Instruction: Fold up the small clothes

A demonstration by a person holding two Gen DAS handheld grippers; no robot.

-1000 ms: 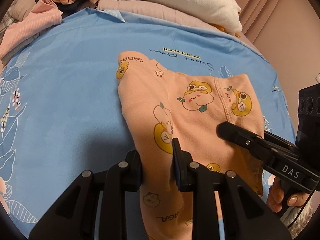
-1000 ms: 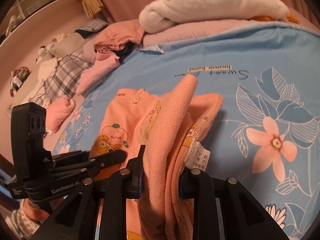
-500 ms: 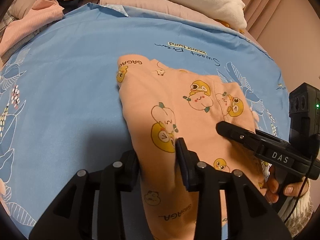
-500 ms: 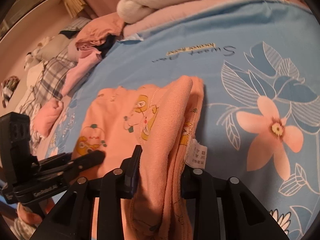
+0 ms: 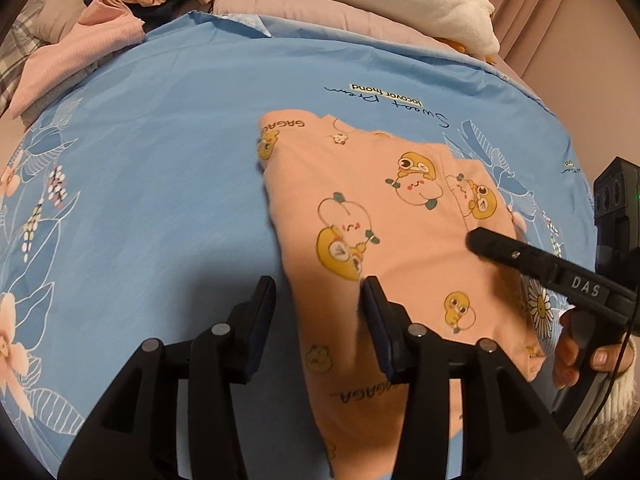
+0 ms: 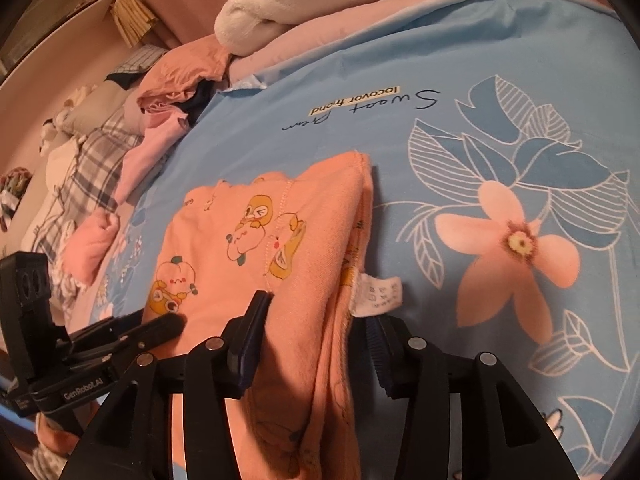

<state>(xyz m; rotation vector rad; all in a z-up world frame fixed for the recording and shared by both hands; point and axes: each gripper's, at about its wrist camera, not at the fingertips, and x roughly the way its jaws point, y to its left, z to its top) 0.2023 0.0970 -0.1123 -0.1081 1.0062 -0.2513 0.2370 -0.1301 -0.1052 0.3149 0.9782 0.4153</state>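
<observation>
Garment, peach cotton with cartoon-duck print, folded on blue floral bedsheet: soft, light, limp. Left gripper and right gripper both released; grasp near hem.

Left wrist: low, close, facing forward over sheet | Right wrist: low, close, facing forward | Shared: garment, sheet lettering

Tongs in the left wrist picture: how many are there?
2. The left tongs are at the bottom, open over the peach cartoon-print garment. The right tongs reach in from the right.
</observation>
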